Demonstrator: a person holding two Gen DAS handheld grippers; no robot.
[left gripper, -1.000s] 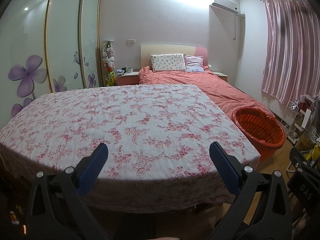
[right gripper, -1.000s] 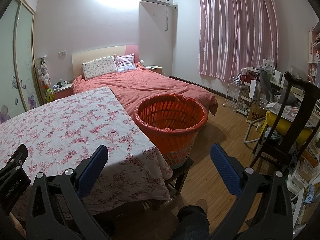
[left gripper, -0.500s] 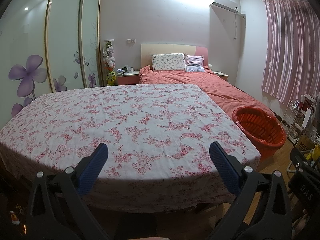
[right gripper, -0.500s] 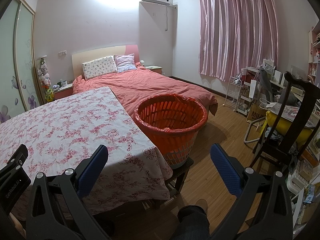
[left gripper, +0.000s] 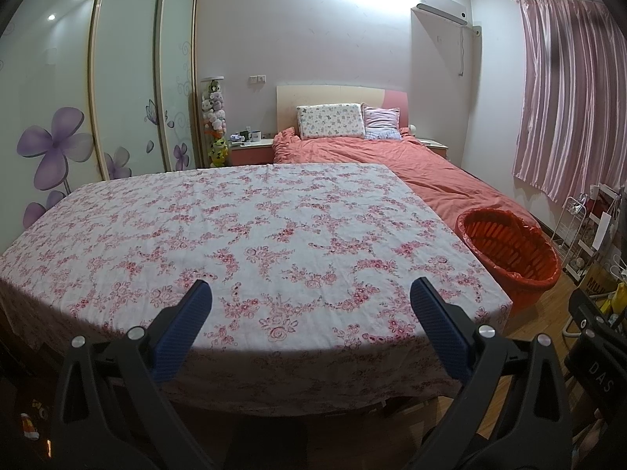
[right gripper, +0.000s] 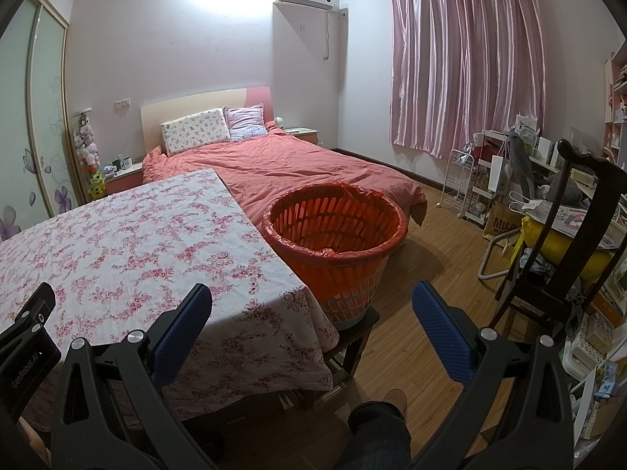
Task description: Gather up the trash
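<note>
1. The round basket is orange plastic with slots and a thin bag inside. It sits on a stool just beside the worktop.
2. A soft flowery cloth covers the worktop.
3. The left claw and right claw are wide apart, holding nothing.

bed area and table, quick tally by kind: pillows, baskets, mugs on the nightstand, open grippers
pillows: 2, floral pillow and pink pillow
baskets: 1, red-lined basket beside the table
mugs: 2, white mug and dark mug
open grippers: 2, left gripper and right gripper
total: 7
</note>
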